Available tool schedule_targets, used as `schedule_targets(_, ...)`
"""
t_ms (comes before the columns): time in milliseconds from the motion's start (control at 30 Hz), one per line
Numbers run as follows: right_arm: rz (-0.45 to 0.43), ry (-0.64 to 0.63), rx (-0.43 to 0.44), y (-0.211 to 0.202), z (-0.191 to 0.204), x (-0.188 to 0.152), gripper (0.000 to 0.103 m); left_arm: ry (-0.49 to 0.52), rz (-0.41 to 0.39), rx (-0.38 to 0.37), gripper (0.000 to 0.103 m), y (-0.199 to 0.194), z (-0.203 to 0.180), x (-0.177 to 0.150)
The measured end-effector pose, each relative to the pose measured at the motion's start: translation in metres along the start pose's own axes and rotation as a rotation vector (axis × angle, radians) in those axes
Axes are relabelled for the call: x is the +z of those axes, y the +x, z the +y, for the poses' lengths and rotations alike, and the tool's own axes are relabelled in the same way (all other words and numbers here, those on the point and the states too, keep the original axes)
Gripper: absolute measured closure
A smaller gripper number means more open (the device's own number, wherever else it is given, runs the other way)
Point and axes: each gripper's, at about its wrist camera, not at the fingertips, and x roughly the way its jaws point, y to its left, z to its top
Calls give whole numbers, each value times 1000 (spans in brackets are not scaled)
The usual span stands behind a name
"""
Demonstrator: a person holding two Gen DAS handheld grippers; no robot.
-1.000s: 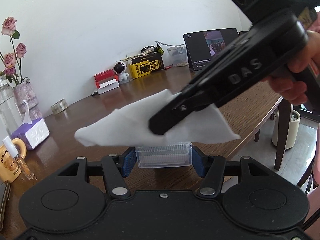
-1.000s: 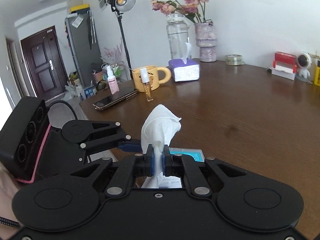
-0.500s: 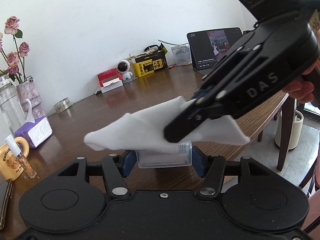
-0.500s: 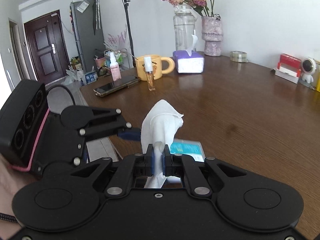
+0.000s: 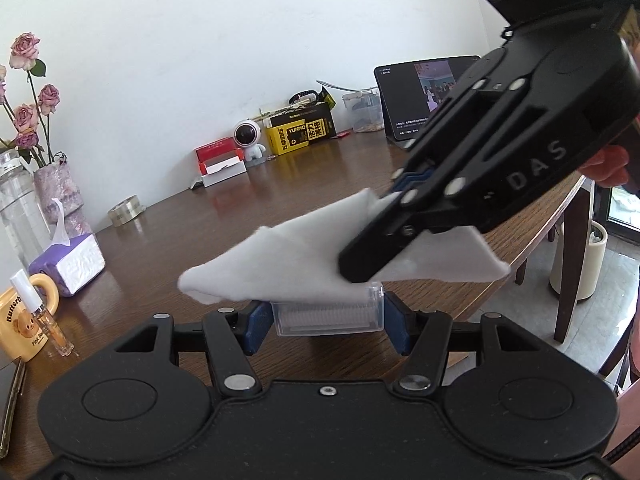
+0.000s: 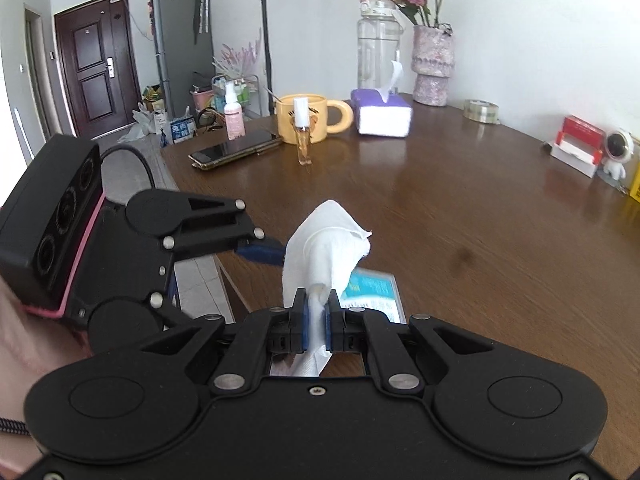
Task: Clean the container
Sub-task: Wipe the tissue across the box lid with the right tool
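Note:
A small clear plastic container [image 5: 327, 316] sits clamped between the blue pads of my left gripper [image 5: 326, 322], just above the brown table. Its blue-labelled lid [image 6: 372, 290] shows in the right wrist view, partly behind the tissue. My right gripper [image 6: 318, 316] is shut on a white tissue [image 6: 326, 240]. In the left wrist view that tissue [image 5: 288, 256] spreads flat over the container's top, with the right gripper [image 5: 362, 268] coming down from the upper right.
On the table [image 6: 480, 220] stand a yellow mug [image 6: 308, 116], a spray vial [image 6: 302, 132], a phone [image 6: 236, 152], a purple tissue pack [image 6: 384, 114], a vase and a tape roll. Boxes, a small astronaut figure [image 5: 250, 140] and a tablet [image 5: 416, 96] line the wall. The table edge lies close on the right.
The right gripper has drawn back to the right and upward with the tissue, which slid rightward across the container's top. The left gripper and container have stayed in place.

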Motion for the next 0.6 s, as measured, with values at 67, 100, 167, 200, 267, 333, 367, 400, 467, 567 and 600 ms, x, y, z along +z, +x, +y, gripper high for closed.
schedule_targets(67, -3, -11, 9, 6, 0, 5, 96, -2, 0, 0, 46, 0, -1, 0)
schedule_targets(100, -3, -14, 12, 9, -1, 7, 96, -4, 1, 0, 46, 1, -1, 0)
schedule_targets(167, -3, -16, 19, 13, -2, 11, 96, -8, 2, 3, 46, 1, -1, 0)
schedule_targets(200, -3, -17, 20, 13, -2, 12, 96, -10, 2, 4, 46, 2, -1, -1)
schedule_targets(267, -2, -22, 22, 13, -2, 13, 96, -14, 1, 6, 46, 2, 0, -1)
schedule_targets(333, 2, -25, 19, 11, -1, 11, 96, -16, 0, 6, 46, 2, 0, -1)
schedule_targets(367, 6, -27, 16, 9, 0, 10, 96, -16, 0, 6, 46, 3, 0, -1)
schedule_targets(400, 10, -28, 13, 7, 0, 8, 96, -15, 0, 6, 46, 3, 0, -1)
schedule_targets(467, 22, -31, 4, 2, 1, 5, 96, -17, 0, 6, 46, 4, 0, -1)
schedule_targets(567, 48, -39, -9, -6, 1, 2, 96, -13, 3, 13, 46, 4, -2, -1)
schedule_targets(600, 56, -42, -13, -9, 1, 0, 96, -10, 4, 16, 46, 4, -2, -1)
